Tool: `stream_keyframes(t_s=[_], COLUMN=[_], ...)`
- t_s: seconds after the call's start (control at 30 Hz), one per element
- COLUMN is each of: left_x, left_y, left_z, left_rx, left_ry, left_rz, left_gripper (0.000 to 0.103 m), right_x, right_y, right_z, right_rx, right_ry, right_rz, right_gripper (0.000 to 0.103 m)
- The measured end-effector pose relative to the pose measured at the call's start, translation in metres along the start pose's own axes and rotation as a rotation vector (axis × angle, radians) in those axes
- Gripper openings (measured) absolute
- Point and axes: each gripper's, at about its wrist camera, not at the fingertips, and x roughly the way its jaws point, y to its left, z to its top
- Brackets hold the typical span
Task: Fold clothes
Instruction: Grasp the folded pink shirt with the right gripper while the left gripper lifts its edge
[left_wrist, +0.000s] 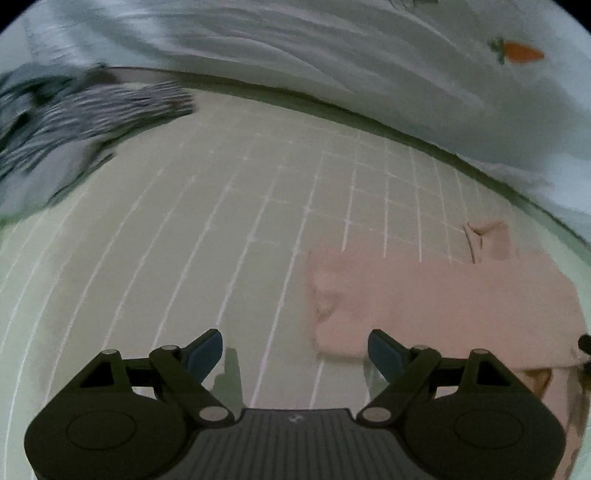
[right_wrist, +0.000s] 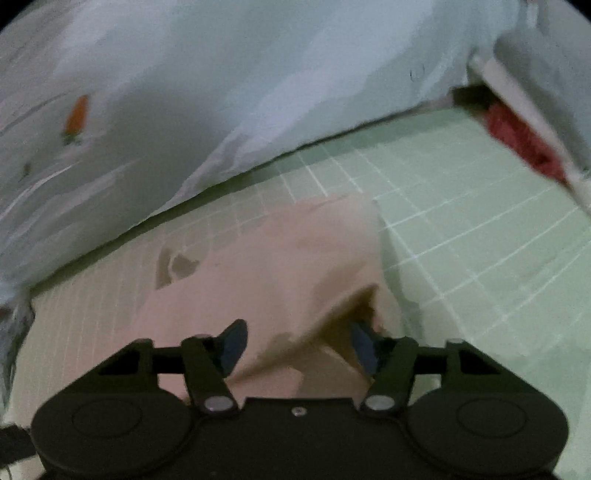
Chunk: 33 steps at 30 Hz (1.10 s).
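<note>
A pale pink garment (left_wrist: 443, 299) lies folded on the green grid mat (left_wrist: 221, 229), to the right in the left wrist view. My left gripper (left_wrist: 295, 354) is open and empty, just off the garment's near left corner. In the right wrist view the pink garment (right_wrist: 280, 258) lies right under my right gripper (right_wrist: 299, 343). Its jaws are open, and a raised fold of the cloth sits between the fingers. Its right finger (right_wrist: 364, 349) is partly under a lifted flap.
A white sheet with a carrot print (left_wrist: 522, 51) runs along the mat's far edge, also in the right wrist view (right_wrist: 184, 92). A striped grey cloth (left_wrist: 74, 118) lies at the far left. A red item (right_wrist: 517, 136) sits at the far right.
</note>
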Motion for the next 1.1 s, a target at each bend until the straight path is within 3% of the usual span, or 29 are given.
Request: stream_keyframes(t_s=[0.17, 0.27, 0.33, 0.4, 0.43, 0.5, 0.57, 0.73, 0.87, 0.97, 1.07, 1.1], left_x=[0.028, 0.032, 0.032, 0.03, 0.029, 0.03, 0.032, 0.015, -0.032, -0.08, -0.106, -0.104], left_y=[-0.009, -0.016, -0.019, -0.02, -0.019, -0.015, -0.011, 0.001, 0.015, 0.029, 0.046, 0.052], left_z=[0.016, 0.017, 0.017, 0.016, 0.016, 0.016, 0.015, 0.015, 0.025, 0.032, 0.033, 0.031], left_rx=[0.031, 0.065, 0.095, 0.106, 0.096, 0.056, 0.013, -0.045, -0.067, -0.077, -0.101, -0.115], left_ry=[0.011, -0.011, -0.027, -0.042, -0.046, -0.041, -0.037, -0.092, -0.204, -0.333, -0.431, -0.442], left_rz=[-0.025, -0.028, -0.034, -0.045, -0.058, -0.09, -0.134, -0.173, -0.217, -0.235, -0.204, -0.177], left_gripper=[0.085, 0.079, 0.068, 0.047, 0.041, 0.016, 0.005, 0.004, 0.004, 0.004, 0.004, 0.004], right_x=[0.023, 0.021, 0.019, 0.016, 0.015, 0.012, 0.01, -0.009, -0.032, -0.046, -0.045, -0.035], right_y=[-0.005, -0.005, -0.005, -0.005, -0.004, -0.004, -0.004, -0.002, 0.003, 0.015, 0.03, 0.034], right_z=[0.007, 0.008, 0.01, 0.011, 0.011, 0.012, 0.013, 0.017, 0.018, 0.016, 0.012, 0.008], right_rx=[0.111, 0.117, 0.115, 0.113, 0.112, 0.11, 0.108, 0.092, 0.074, 0.051, 0.013, 0.0], right_ry=[0.014, 0.001, -0.01, -0.021, -0.026, -0.037, -0.048, -0.088, -0.128, -0.156, -0.14, -0.099], right_rz=[-0.021, -0.019, -0.017, -0.016, -0.015, -0.013, -0.011, 0.027, 0.072, 0.13, 0.185, 0.184], right_gripper=[0.049, 0.034, 0.022, 0.013, 0.012, 0.01, 0.009, 0.008, 0.008, 0.008, 0.009, 0.017])
